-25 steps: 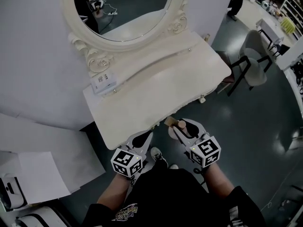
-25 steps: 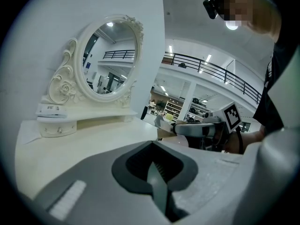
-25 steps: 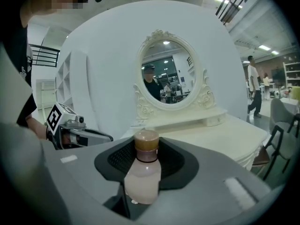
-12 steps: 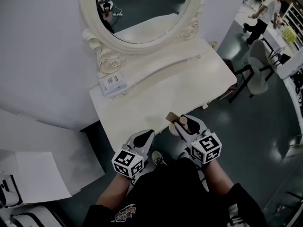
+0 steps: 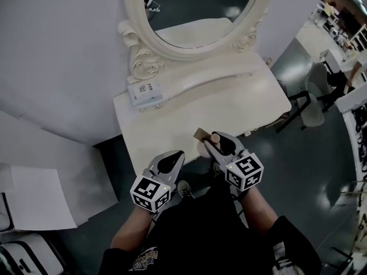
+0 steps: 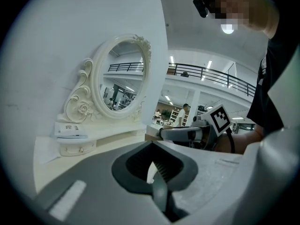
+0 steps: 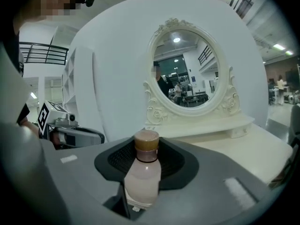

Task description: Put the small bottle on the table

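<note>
Hidden or unclear:
- The head view cuts off the top of the oval mirror in its carved cream frame [image 5: 150, 46].
- The small pale-pink translucent plastic bottle with a tan cap [image 7: 143, 170] shows there as little more than its cap. Its body is covered by the right gripper [image 5: 217, 148].
- A flat tan piece [image 5: 200, 134] lies just beside the cap and cannot be identified.
- In the right gripper view the bottle's base sinks out of sight between the jaws.
- Print on the small white box [image 5: 143, 90], on the table's raised back shelf, is too small to read.

View against view:
- The right gripper view shows the bottle upright, with the jaws closed against its sides.
- The head view places that gripper at the front edge of the cream-white dressing table [image 5: 172, 119]. No view shows whether the bottle's base touches the top.
- In the left gripper view, the left gripper [image 5: 178, 154] has its jaws drawn together with nothing between them. Only a thin pale sliver shows past the ribbed pad.
- That gripper sits at the same front edge, to the left of the right gripper and apart from it.
- Only the head view shows the grey chair [image 5: 318, 90] on the dark floor to the right and the white sheets [image 5: 34, 205] to the left.

Count: two grippers, one bottle, one table, one mirror, one box, one chair.
</note>
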`<state>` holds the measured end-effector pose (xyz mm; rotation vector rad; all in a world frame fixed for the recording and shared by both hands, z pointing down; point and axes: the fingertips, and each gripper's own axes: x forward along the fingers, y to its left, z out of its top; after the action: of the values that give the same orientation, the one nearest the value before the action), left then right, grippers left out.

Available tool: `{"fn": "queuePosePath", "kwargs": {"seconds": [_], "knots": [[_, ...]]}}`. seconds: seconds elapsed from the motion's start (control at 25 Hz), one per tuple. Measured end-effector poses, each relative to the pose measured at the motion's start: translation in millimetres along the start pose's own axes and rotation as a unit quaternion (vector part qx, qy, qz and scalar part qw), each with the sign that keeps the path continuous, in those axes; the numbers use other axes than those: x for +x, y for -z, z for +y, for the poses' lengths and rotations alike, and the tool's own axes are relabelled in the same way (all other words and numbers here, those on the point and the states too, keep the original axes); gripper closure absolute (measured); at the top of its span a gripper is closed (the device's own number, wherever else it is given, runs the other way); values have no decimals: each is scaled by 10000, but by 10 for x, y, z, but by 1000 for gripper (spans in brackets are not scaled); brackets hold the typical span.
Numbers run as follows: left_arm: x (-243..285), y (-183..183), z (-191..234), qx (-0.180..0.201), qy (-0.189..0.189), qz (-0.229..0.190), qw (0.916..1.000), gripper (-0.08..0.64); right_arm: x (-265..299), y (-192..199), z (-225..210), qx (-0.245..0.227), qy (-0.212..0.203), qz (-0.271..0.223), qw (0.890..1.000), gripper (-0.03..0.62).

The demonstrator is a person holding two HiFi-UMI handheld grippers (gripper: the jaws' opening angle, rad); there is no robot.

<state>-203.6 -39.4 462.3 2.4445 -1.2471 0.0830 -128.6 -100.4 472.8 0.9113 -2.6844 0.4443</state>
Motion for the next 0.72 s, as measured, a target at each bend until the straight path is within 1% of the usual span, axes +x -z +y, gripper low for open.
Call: {"fn": "queuePosePath", "kwargs": {"seconds": [0.16, 0.36, 0.56, 0.72], "knots": [[16, 32, 57, -47, -131, 12, 9999, 560, 77, -8, -34, -70, -109, 31, 9999, 425], [234, 16, 78, -35, -177, 44, 9998, 560, 115, -2, -191, -135, -215, 75, 9996, 425], [535, -59, 26, -22, -198, 58, 9998, 560, 104, -49, -465, -153, -286, 132, 9994, 425], [778, -143, 53, -92, -346, 9, 9994, 560, 157, -125, -729, -186, -396, 200, 9988, 425]]}}
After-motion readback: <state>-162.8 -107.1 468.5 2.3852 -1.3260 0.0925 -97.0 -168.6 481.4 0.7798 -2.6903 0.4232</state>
